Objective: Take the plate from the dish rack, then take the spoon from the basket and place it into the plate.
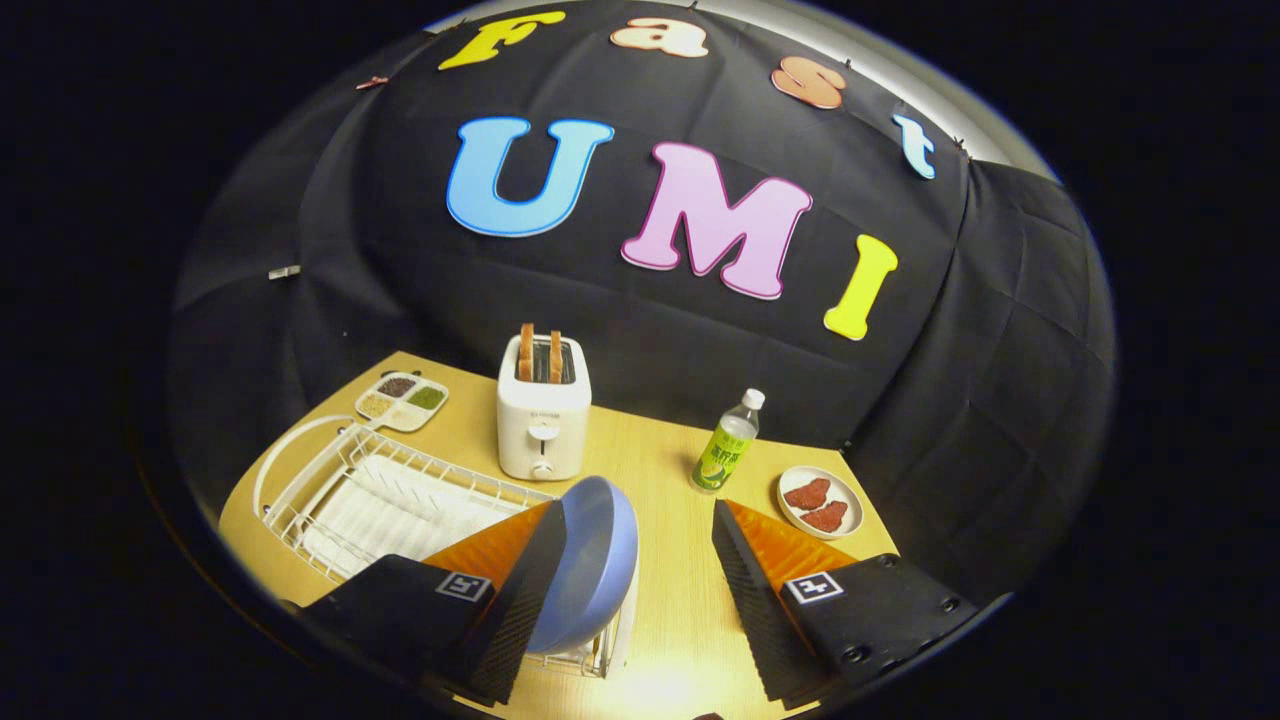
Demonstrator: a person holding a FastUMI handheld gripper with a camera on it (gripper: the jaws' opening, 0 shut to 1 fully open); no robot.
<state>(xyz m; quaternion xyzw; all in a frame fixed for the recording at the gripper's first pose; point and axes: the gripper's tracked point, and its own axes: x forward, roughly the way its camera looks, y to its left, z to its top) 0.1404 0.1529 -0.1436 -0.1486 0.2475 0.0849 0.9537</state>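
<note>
Plate point(592, 565) upright beside open gripper's point(640, 555) left finger.

**A mock kitchen set up in a recording booth**

A wooden counter point(660, 470) carries kitchen things: a white toaster point(544, 420) holding bread, a wire dish rack point(380, 500), a divided tray of grains point(402, 400), a drink bottle point(727, 445) and a plate of meat point(820, 502). Black cloth point(300, 300) hangs as the wall behind it all
</note>
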